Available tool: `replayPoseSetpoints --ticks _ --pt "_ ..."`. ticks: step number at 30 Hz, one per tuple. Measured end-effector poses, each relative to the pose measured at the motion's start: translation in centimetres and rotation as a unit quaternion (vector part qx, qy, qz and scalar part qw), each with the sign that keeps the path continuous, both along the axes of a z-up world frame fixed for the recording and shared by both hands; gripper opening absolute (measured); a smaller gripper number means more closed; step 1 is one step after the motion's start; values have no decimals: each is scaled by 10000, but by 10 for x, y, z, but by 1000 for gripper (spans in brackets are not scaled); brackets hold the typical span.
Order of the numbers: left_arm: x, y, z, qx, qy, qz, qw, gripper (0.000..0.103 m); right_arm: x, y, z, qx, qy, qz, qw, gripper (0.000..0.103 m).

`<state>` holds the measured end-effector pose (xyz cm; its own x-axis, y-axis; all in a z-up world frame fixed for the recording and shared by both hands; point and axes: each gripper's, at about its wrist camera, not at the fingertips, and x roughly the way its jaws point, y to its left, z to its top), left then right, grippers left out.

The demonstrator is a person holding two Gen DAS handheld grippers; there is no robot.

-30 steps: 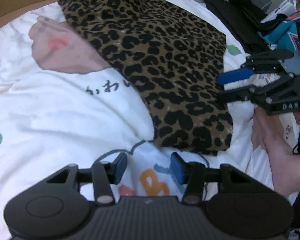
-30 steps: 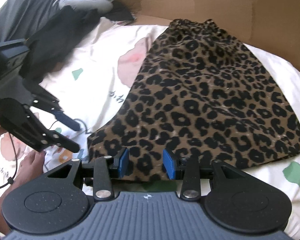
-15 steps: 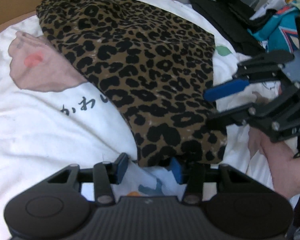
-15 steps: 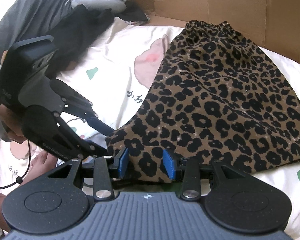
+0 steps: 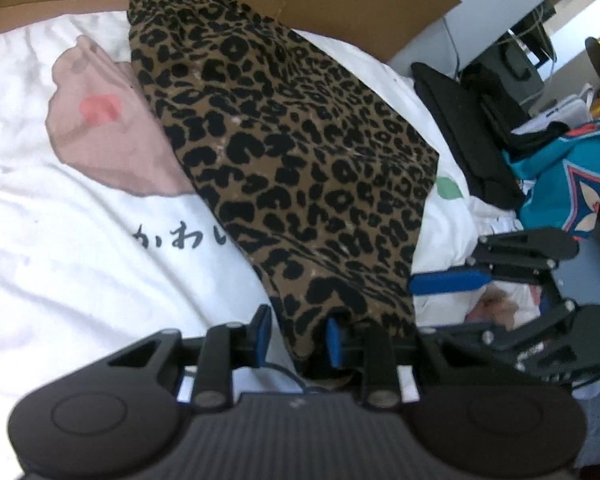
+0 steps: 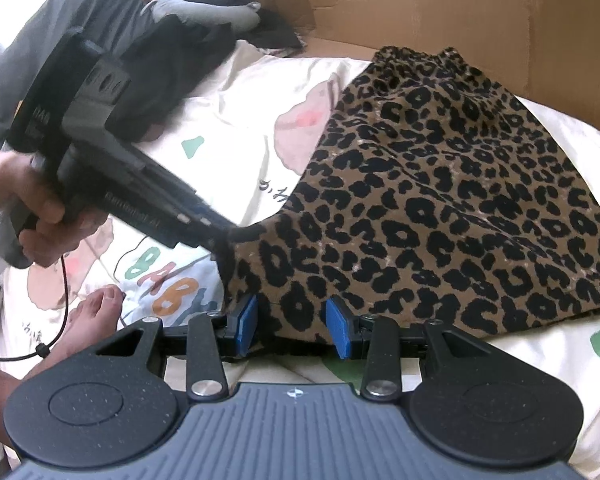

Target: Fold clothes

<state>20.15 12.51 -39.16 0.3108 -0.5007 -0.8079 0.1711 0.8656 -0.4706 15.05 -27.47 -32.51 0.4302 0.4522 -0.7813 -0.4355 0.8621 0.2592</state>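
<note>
Two hand-held grippers at leopard skirt [image 6: 440, 208] hem, skirt lying on white printed bedsheet [image 5: 60, 260] w/ waistband at 12 o'clock by cardboard [image 6: 440, 12]. Left hand-held gripper [image 5: 298, 338] spread, hem corner btwn pads. Right hand-held gripper [image 6: 292, 324] spread, straddling hem at 6 o'clock.

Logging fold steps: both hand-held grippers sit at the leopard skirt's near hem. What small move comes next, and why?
Probably close both. The left hand-held gripper and right hand-held gripper are open with the leopard skirt hem between their fingers, not pinched yet, and the skirt lies flat on the white bedsheet.
</note>
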Motion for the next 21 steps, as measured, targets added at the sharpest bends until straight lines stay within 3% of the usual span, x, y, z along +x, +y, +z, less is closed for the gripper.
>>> replayPoseSetpoints --ticks 7,12,18,21 --pt "2 12 -3 -261 150 249 9992 30 -7 18 8 -71 -215 512 9984 52" --pt "1 17 -4 -363 194 318 9986 30 -11 34 -2 -454 -261 720 9960 52" --pt "-6 14 -14 -9 133 60 9999 31 -9 45 -9 -692 -347 825 9936 52" --pt "-11 12 -23 -17 148 -48 9999 30 -9 49 -11 -783 -391 872 9923 52"
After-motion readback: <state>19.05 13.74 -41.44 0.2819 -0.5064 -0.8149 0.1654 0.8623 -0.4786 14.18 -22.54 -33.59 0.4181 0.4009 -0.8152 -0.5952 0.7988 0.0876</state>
